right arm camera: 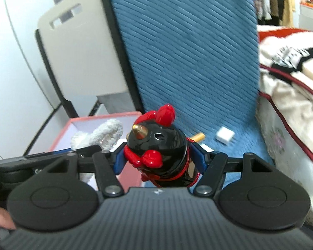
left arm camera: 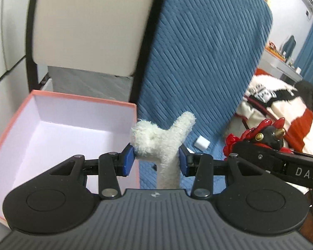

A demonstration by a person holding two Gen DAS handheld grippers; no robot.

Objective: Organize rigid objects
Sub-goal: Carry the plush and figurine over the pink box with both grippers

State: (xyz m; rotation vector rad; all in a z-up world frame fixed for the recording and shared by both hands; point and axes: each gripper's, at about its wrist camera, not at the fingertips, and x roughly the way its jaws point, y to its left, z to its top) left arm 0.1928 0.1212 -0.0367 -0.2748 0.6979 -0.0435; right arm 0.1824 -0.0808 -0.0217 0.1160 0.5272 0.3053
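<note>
Left gripper (left arm camera: 156, 160) jaws are pinching the soft white plush (left arm camera: 162, 141) beside the pink box (left arm camera: 62, 95); right gripper (right arm camera: 158, 159) jaws are clamping the glossy, likely slippery rooster figurine (right arm camera: 158, 145) around its body, right of the box.

- Left gripper (left arm camera: 156, 160) angles downward, its blue pads pressed against something clamped between them.
- Right gripper (right arm camera: 158, 158) sits just beside it on the right, jaws wider, likewise clamped.

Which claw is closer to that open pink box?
Left. The left claw, holding a white plush toy, is right beside the pink box. The right claw, holding a black-and-red figurine, is farther out over the blue cushion.
</note>
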